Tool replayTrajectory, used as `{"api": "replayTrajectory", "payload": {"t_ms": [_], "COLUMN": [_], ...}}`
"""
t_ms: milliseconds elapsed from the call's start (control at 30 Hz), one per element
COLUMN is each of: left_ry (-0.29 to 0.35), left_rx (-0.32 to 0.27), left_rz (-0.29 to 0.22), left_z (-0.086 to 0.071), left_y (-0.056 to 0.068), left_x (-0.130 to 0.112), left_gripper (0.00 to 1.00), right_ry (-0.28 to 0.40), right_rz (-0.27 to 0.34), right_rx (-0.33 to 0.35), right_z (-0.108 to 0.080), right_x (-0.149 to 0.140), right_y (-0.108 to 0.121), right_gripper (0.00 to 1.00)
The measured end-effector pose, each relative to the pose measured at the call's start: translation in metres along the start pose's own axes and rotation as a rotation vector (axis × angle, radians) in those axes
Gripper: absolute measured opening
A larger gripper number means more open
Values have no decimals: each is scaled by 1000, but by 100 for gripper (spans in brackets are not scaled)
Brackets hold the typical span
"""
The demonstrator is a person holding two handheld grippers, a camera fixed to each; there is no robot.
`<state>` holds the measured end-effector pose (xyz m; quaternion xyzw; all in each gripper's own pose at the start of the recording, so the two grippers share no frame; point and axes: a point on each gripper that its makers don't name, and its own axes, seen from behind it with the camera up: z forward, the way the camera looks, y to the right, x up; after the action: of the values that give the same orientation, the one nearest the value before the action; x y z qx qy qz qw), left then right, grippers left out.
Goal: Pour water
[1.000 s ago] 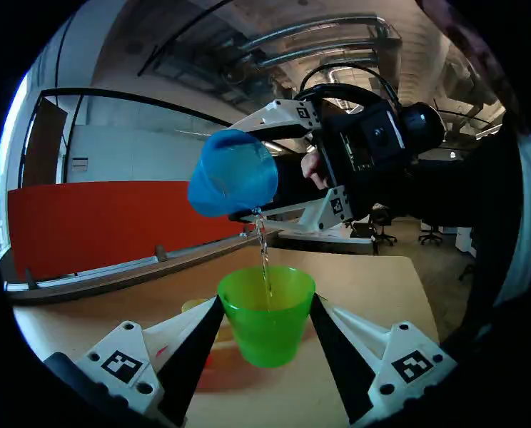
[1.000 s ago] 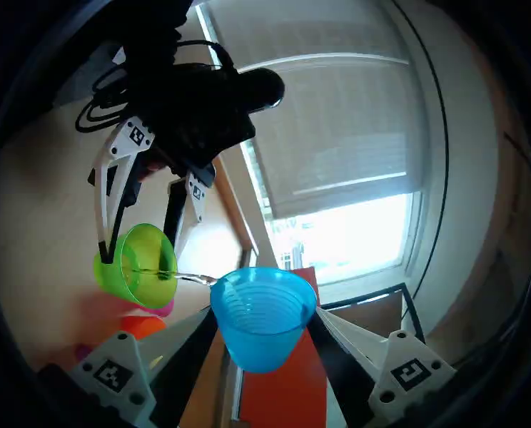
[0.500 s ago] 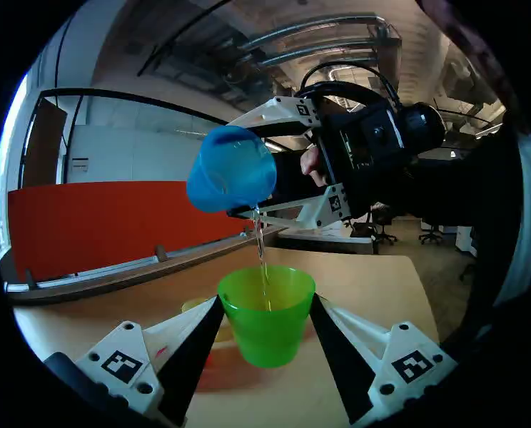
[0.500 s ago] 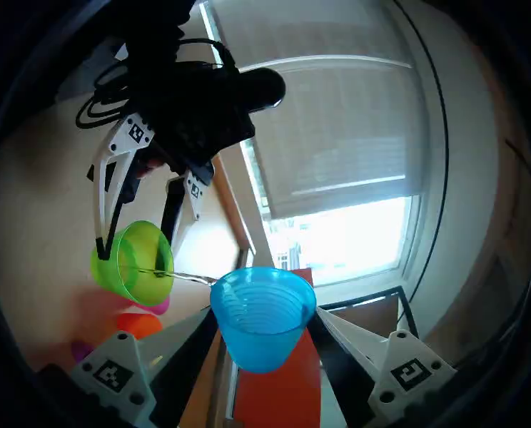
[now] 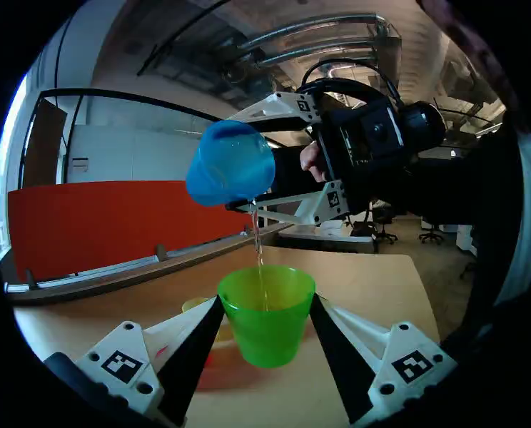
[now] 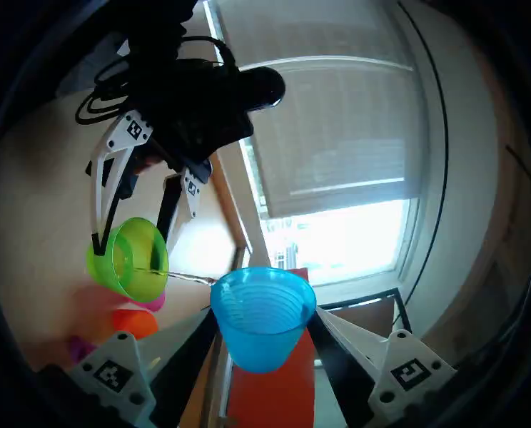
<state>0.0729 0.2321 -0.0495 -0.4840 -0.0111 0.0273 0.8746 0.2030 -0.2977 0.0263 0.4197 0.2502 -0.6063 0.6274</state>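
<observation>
I have the left gripper (image 5: 265, 312) pinching the green cup (image 5: 267, 335), one finger pressed on each side of its wall; the cup stands upright with its mouth open upward, over the wooden table (image 5: 369, 282); I cannot tell whether its base touches anything beneath it. Higher up in the left gripper view sits the right gripper (image 5: 231, 167), with a hand (image 5: 310, 158) gripping it from behind; its fingers clamp the blue cup (image 5: 230, 171), one finger above the cup and one below it as that view shows them. The blue cup is tipped over, its lower lip directly above the green cup's mouth but well apart from it; a thin stream of water (image 5: 257, 242) drops from that lip into the green cup.

In the right gripper view I look into the blue cup's ribbed inside, wedged between my own two fingers; the thread of water leaves its rim on the left and reaches the green cup, which the left gripper's fingers hold on both sides. Just beside the green cup lie a pink cup (image 6: 151, 302), an orange cup (image 6: 133, 321) and something purple (image 6: 76, 348); a red partition (image 5: 108, 221) runs behind the table, and a bright window (image 6: 337, 242) glares beyond.
</observation>
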Motion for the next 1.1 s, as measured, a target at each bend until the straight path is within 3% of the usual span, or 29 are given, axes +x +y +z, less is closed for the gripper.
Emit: {"api": "replayTrajectory", "payload": {"t_ms": [1100], "left_ry": [-5], "left_rx": [-8], "left_rz": [3], "left_z": [-1], "left_y": [2], "left_x": [-2], "left_gripper": [85], "right_ry": [5], "right_rz": [-32], "right_rx": [-3], "right_z": [-1], "right_x": [8], "right_y": [5], "right_gripper": [89]}}
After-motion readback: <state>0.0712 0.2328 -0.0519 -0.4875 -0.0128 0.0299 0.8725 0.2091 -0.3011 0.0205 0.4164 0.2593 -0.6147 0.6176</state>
